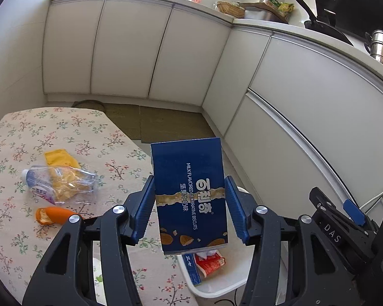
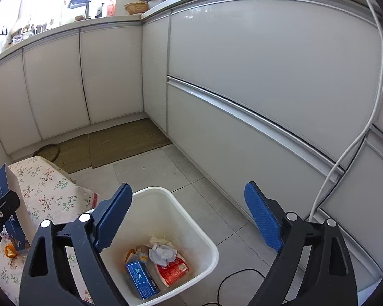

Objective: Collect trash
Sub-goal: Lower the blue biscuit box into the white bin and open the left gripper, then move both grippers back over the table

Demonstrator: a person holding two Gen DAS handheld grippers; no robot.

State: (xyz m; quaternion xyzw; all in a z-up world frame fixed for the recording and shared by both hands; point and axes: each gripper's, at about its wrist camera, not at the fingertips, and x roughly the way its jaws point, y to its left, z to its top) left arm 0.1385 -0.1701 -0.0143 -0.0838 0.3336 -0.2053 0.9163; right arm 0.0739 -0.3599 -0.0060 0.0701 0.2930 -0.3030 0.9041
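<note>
My left gripper (image 1: 189, 209) is shut on a dark blue biscuit box (image 1: 191, 193), held upright over the table's right edge and above the white bin (image 1: 224, 284). That box (image 2: 6, 199) shows at the far left of the right wrist view. My right gripper (image 2: 189, 219) stands wide open with nothing between its fingers, hanging over the white bin (image 2: 204, 232). Inside the bin lie a blue carton (image 2: 141, 279), a red packet (image 2: 173, 271) and crumpled paper (image 2: 162, 252). On the table lie a crushed plastic bottle (image 1: 61, 185), a yellow wrapper (image 1: 60, 156) and orange peel (image 1: 53, 215).
The table wears a floral cloth (image 1: 25, 137). White cabinet doors (image 2: 255, 81) close in the back and right. A woven mat (image 2: 125, 141) lies on the tiled floor. A white cable (image 2: 344, 158) hangs down the cabinets, and a black cord (image 2: 232, 276) runs beside the bin.
</note>
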